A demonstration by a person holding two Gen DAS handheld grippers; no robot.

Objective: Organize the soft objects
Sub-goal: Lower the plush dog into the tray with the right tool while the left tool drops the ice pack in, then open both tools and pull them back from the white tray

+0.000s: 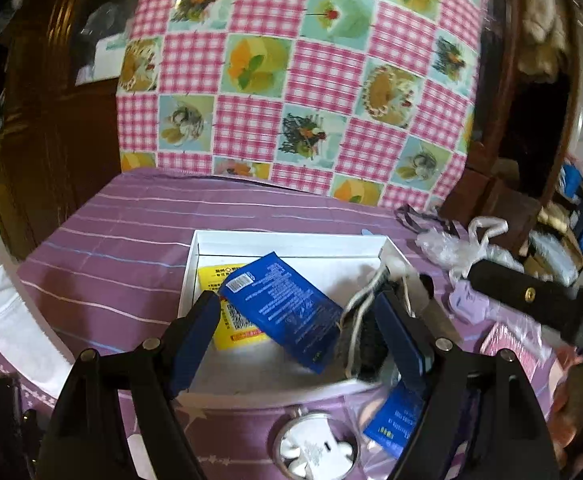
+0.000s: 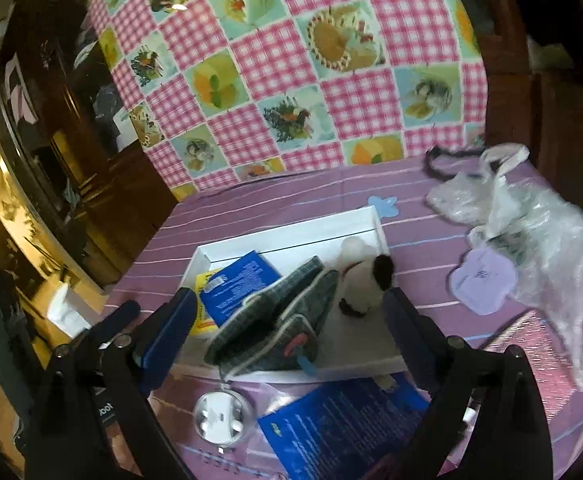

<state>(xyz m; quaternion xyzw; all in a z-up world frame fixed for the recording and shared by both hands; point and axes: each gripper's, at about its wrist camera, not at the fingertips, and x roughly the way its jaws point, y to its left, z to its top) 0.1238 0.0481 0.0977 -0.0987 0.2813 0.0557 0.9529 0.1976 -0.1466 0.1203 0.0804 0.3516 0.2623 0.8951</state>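
Setting: Purple striped cloth covers your table, a pink gingham panel of food pictures hanging behind it.
Left tongs: your left gripper hangs over the near wall of the white box, jaws wide apart, nothing between the blue pads. No pad touches a thing.
Right tongs: your right gripper likewise stands spread above the box, empty; the plaid pouch lies below the gap, free of both pads.
In the box: the pouch lies tilted, partly over a blue packet, which leans on a yellow card. A black-and-white plush toy sits just beside the pouch, against the right wall.
Still outside: a second blue packet lies on the cloth at the near edge, touching the box; a lilac tag and a crumpled clear bag lie well to the right; a round tin sits near the front.
Progress, as it looks: several soft things are stowed, others wait.
Doing it well: clear the box rim before you swing across, so a pad does not drag the pouch cord. Take the near packet by one edge, jaws across its thin side, since a flat grip will slip. Lay it flat into the bare floor behind the toy, not onto the leaning pile.
Risk: the bag is slippery; pinch a bunched fold.
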